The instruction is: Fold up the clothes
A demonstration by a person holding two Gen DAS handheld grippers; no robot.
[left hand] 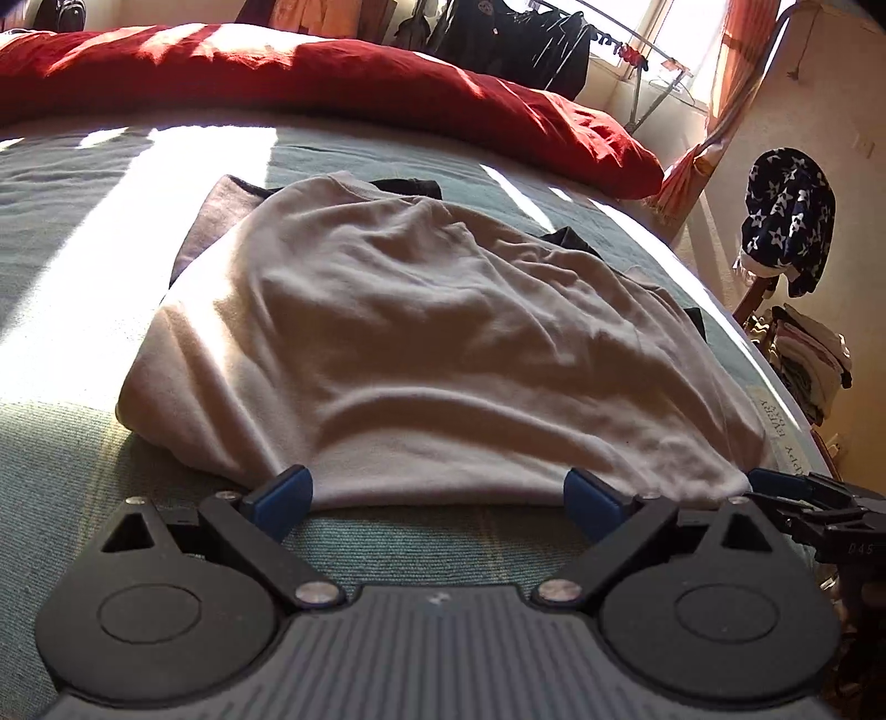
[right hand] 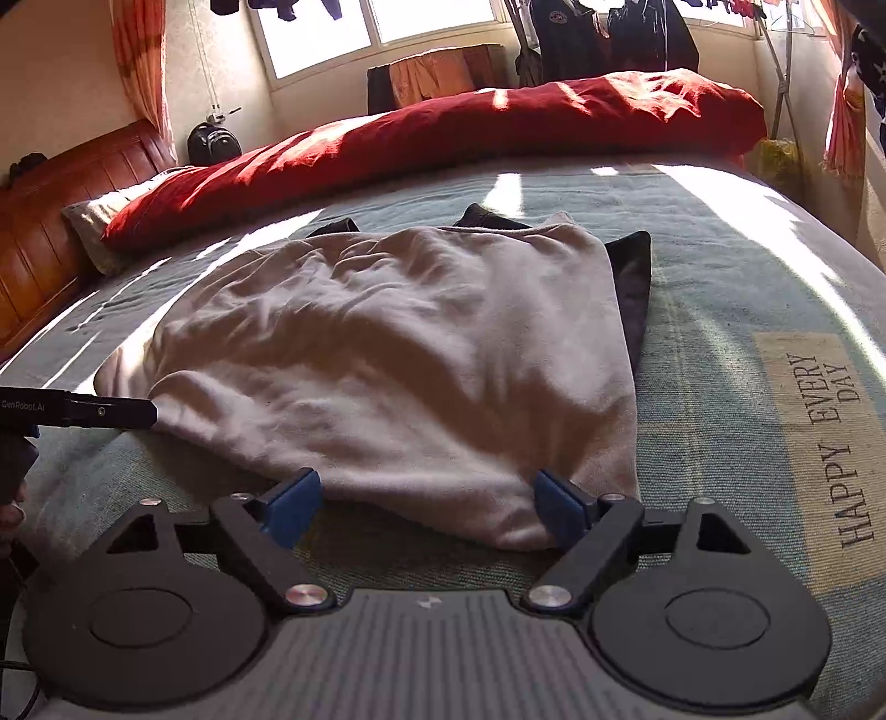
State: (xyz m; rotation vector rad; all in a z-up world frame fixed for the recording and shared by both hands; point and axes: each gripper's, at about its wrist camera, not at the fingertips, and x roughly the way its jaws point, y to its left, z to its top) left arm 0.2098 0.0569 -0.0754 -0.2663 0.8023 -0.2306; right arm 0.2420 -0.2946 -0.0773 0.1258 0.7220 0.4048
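A pale pinkish-white shirt [left hand: 421, 332] [right hand: 398, 343] lies crumpled on the green-blue bed cover [left hand: 83, 454]. It rests on top of a dark garment [right hand: 631, 277] whose edges stick out at the far side. My left gripper [left hand: 437, 501] is at the shirt's near hem with its blue pads wide apart and the hem lying loose between them; it also shows in the right wrist view [right hand: 111, 412]. My right gripper [right hand: 426, 501] is open at the shirt's other near corner, where the cloth touches its right pad without being pinched.
A red duvet [left hand: 332, 77] is bunched along the far side of the bed. A wooden headboard [right hand: 55, 221] and a backpack [right hand: 213, 144] are at the left. A drying rack with dark clothes [left hand: 526, 39], a star-patterned cloth [left hand: 786, 216] and a clothes pile [left hand: 808, 354] stand beyond the bed's edge.
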